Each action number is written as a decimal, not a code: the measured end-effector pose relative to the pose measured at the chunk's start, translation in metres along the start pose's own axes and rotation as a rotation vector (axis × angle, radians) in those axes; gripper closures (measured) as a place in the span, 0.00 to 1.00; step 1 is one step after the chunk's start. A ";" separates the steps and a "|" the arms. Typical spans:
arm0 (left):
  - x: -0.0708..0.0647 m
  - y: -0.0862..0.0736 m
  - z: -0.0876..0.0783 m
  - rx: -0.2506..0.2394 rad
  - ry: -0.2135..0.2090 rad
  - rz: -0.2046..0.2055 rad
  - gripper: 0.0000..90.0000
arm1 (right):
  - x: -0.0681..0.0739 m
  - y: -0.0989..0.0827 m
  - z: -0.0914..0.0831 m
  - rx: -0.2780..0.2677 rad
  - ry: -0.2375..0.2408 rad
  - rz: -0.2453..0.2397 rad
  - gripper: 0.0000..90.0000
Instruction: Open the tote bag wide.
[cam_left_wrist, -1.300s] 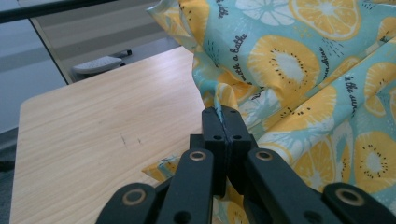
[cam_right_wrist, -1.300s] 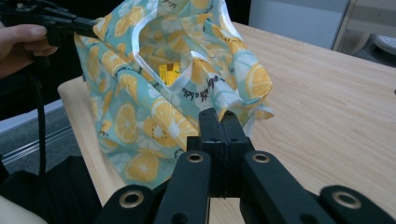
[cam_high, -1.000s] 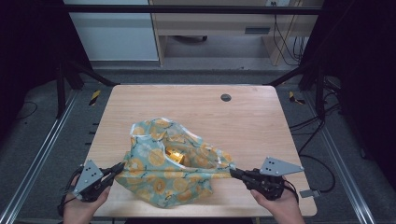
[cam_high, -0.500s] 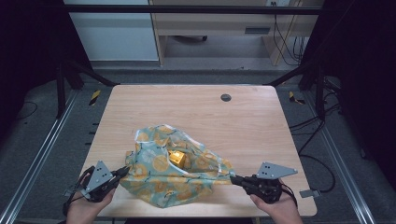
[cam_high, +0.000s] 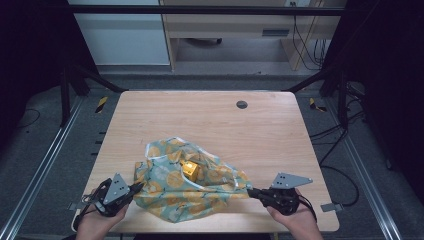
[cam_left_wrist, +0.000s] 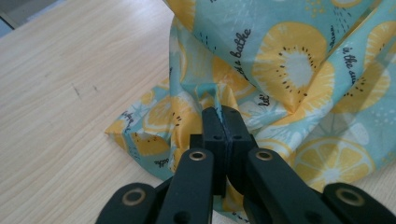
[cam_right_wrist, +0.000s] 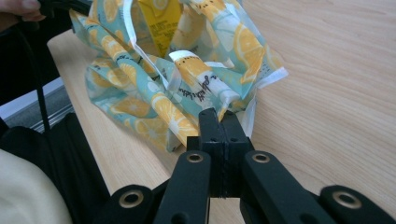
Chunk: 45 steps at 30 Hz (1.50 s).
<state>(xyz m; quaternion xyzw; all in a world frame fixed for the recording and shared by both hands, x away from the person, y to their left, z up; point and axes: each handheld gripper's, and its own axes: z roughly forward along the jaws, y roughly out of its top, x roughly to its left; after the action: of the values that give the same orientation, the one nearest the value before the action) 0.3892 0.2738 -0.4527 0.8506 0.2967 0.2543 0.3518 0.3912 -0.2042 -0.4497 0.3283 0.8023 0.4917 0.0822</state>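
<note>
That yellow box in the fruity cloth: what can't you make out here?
- Yellow box: high view, cloth folds hide its lower part; right gripper view, top edge cuts it off.
- Box lettering: too small.
- Cloth print words: left gripper view, folds interrupt them.

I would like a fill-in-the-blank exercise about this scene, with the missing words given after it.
1. The left tongs and the right tongs are each shut on an edge of the ____.
2. The cloth is printed with slices of ____.
3. Among its folds lies a small yellow ____.
4. Everything rests on a ____ table.

Missing words: cloth; fruit; box; wooden
</note>
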 end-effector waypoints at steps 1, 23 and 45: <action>0.000 0.000 0.002 0.011 -0.001 0.003 1.00 | -0.001 0.000 0.002 0.007 -0.005 0.002 1.00; -0.005 0.000 0.031 0.174 -0.012 0.088 1.00 | -0.009 -0.010 0.029 0.169 -0.091 -0.028 1.00; 0.009 0.003 0.004 -0.151 -0.039 -0.222 0.15 | 0.004 0.034 0.009 -0.028 -0.136 -0.069 0.42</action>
<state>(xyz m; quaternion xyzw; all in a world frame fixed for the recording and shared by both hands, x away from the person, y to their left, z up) 0.3989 0.2768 -0.4507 0.7883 0.3622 0.2187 0.4467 0.4071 -0.1847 -0.4252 0.3320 0.7988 0.4762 0.1578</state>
